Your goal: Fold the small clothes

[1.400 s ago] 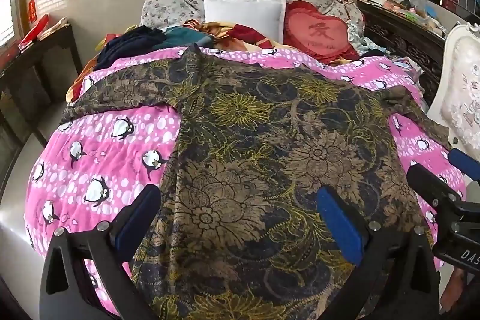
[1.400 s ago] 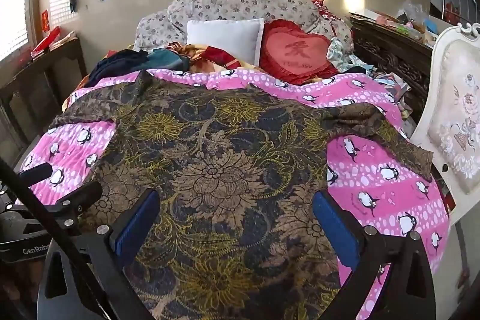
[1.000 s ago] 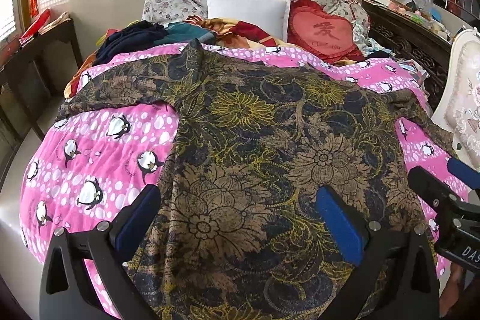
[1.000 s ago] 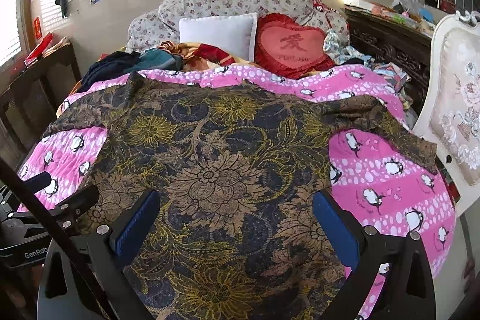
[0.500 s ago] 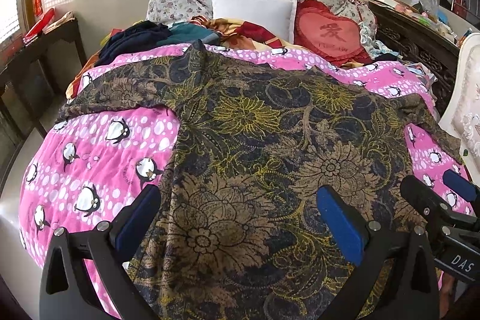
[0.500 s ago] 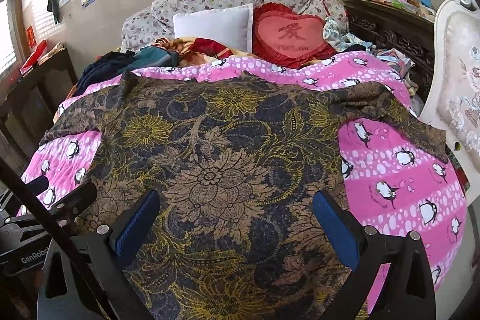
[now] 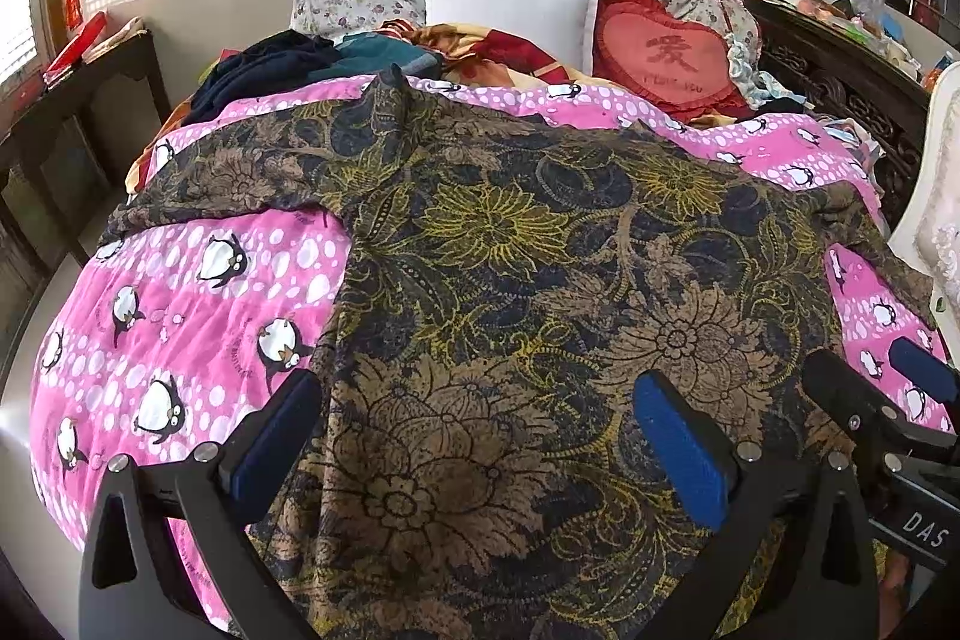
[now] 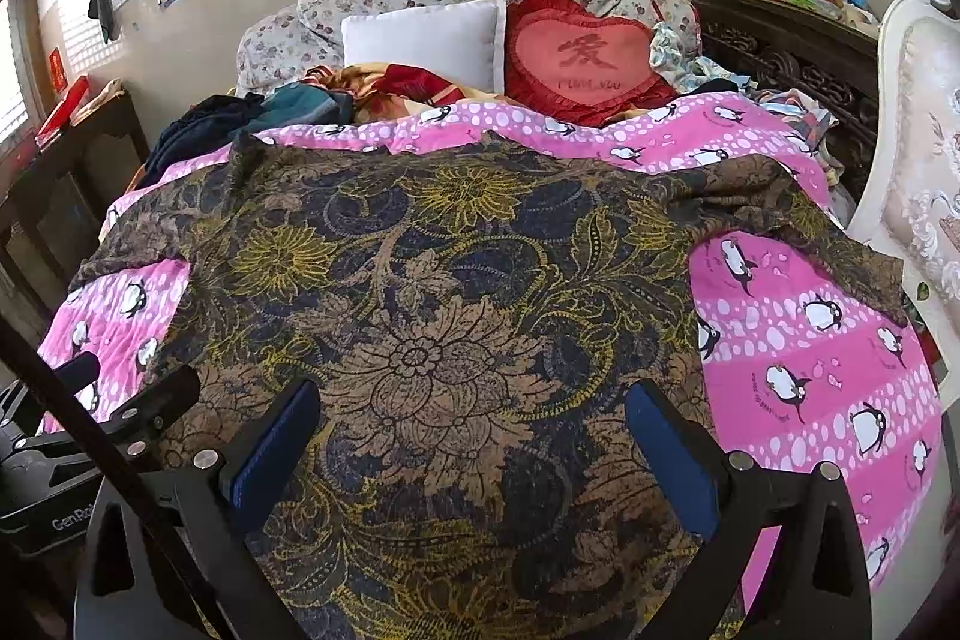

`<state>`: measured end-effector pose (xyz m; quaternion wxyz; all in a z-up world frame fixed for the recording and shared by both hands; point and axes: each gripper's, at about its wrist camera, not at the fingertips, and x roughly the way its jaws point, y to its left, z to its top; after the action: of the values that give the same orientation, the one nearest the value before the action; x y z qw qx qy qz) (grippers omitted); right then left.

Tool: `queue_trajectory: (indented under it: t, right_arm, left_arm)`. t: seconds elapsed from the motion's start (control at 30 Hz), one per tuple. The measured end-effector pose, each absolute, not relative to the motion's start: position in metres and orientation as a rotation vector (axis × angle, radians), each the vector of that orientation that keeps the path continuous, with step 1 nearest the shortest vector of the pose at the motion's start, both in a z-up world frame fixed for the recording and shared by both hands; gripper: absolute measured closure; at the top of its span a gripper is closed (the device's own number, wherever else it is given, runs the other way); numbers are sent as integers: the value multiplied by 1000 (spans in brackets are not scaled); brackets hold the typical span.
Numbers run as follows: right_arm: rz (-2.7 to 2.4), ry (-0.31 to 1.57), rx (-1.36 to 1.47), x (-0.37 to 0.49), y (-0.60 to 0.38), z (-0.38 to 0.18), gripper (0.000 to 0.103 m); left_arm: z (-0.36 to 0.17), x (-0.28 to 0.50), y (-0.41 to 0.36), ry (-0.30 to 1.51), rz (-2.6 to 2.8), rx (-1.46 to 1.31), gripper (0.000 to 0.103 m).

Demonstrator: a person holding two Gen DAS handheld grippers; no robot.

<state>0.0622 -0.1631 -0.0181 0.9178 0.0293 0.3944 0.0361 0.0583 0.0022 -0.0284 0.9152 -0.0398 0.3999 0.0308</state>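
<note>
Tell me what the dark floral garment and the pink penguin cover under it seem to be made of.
Floral garment: looks like thin woven or knit fabric, matte, printed; it drapes limply and wrinkles at the sleeves. The fibre cannot be told.
Pink penguin cover: looks like a padded cotton-type quilt, matte; faint stitched ridges and soft puffiness show in the left wrist view.

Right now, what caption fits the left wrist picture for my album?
Open left hand-held gripper above a floral garment spread flat on a penguin quilt.
</note>
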Motion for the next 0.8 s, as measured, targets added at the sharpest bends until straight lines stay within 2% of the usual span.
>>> queue_trajectory:
  t: [0.8]
  right_arm:
    - [62,843,53,97,-153,-40,0]
  left_arm:
    - [-43,82,15,850,69,-120,0]
